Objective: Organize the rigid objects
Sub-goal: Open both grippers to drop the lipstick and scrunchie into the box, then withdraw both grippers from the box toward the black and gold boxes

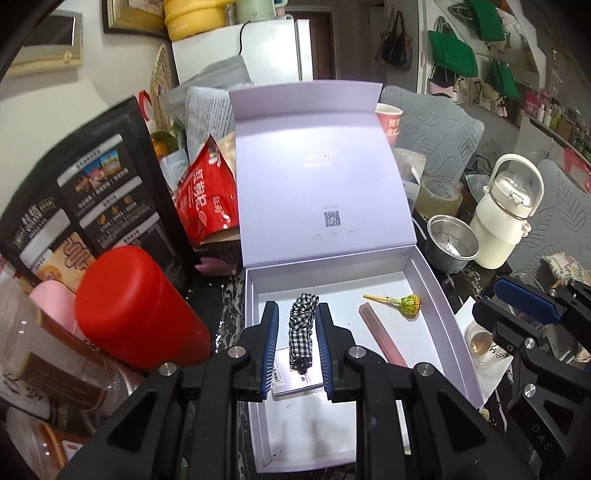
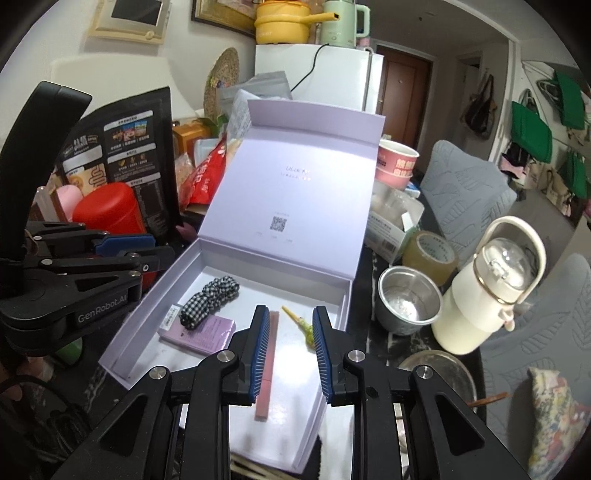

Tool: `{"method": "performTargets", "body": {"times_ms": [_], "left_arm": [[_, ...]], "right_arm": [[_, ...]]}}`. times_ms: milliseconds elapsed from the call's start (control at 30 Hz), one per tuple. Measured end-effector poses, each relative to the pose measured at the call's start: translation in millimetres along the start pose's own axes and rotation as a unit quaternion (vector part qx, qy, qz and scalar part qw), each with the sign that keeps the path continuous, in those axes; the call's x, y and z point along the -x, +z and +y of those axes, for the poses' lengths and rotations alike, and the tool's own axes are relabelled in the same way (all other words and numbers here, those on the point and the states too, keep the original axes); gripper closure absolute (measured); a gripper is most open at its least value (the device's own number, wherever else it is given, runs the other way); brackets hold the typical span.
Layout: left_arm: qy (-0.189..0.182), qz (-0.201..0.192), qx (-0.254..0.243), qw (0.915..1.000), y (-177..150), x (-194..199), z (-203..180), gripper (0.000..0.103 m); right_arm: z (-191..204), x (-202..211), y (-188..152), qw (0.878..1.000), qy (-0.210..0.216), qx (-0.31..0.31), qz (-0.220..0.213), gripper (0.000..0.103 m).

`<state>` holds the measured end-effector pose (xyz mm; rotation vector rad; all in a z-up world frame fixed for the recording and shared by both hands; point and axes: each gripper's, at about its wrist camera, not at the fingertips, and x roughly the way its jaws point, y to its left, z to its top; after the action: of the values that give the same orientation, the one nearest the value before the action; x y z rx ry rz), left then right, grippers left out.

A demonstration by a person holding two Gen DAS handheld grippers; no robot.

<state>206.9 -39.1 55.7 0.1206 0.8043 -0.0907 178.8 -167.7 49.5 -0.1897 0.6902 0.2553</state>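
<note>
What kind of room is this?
Probably a lived-in home, kitchen or dining corner: a white fridge with a yellow pot on top, bags hung on the wall, and a cluttered table.

My open lilac box is holding a checked scrunchie lying across a small purple card box, a pink stick beside them, and a lollipop lying at the far right.
</note>
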Motion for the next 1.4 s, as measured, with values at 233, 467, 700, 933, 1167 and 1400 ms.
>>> {"method": "performTargets", "body": {"times_ms": [233,467,700,933,1167,1400], "left_arm": [[0.008,-0.028,-0.005,0.9996,-7,37,-2,0.081],[0.024,-0.052,0.001,0.9984,-23,66,-1,0.008],[0.027,-0.054,0.0,0.9982,-43,86,-1,0.008],[0.007,-0.049,0.0,0.9988,-66,98,-5,0.008],[0.011,-0.046,0.0,0.9989,-87,108,-10,0.008],[0.004,-0.036,0.001,0.9993,-113,111,-16,0.008]], "right_arm": [[5,33,0,1.0,-0.005,0.003,-0.024,0.073],[8,62,-9,0.999,-0.009,0.004,-0.04,0.066],[5,86,-28,0.999,-0.019,-0.005,-0.044,0.063],[5,102,-45,0.999,-0.023,-0.011,-0.043,0.063],[9,116,-64,0.999,-0.02,-0.015,-0.041,0.063],[17,127,-85,0.999,-0.012,-0.016,-0.038,0.063]]}}
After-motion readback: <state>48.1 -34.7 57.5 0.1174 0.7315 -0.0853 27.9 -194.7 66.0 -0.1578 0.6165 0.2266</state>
